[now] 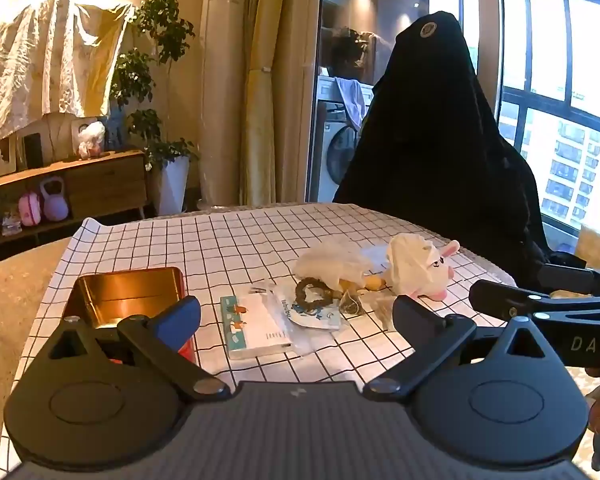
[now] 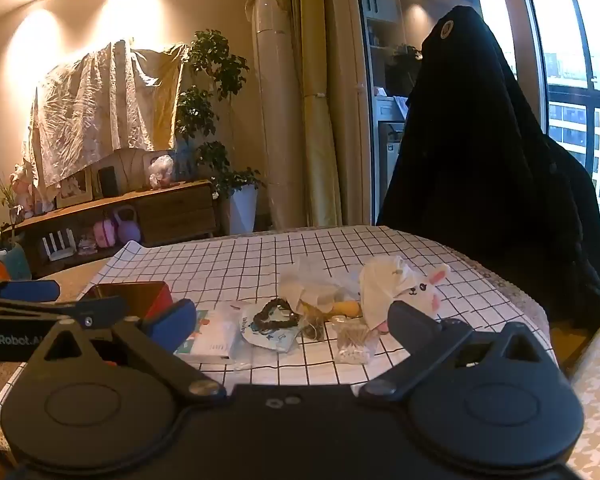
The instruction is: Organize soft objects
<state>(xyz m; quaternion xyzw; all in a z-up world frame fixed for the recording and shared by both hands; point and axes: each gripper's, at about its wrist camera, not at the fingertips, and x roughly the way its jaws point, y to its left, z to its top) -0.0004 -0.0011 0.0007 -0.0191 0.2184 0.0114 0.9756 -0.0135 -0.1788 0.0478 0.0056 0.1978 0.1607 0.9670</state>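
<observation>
A pile of soft things lies mid-table: a white bunny plush (image 1: 428, 270) (image 2: 416, 290) partly wrapped in white cloth, a crumpled white tissue (image 1: 332, 262) (image 2: 304, 284), a dark scrunchie (image 1: 314, 294) (image 2: 274, 316) on a blue-white packet (image 1: 312, 312) (image 2: 268, 334), and a tissue pack (image 1: 256, 326) (image 2: 212, 340). An open red tin (image 1: 128, 296) (image 2: 140, 294) with a gold inside stands at the left. My left gripper (image 1: 296, 316) is open and empty, short of the pile. My right gripper (image 2: 292, 322) is open and empty, also short of it.
The table has a black-grid white cloth (image 1: 228, 240) (image 2: 260, 256). A bag of cotton swabs (image 2: 354, 344) lies near the front. A chair draped in black cloth (image 1: 440, 140) (image 2: 484, 160) stands behind the table. A sideboard (image 1: 80, 184) and plants (image 1: 156, 80) are far left.
</observation>
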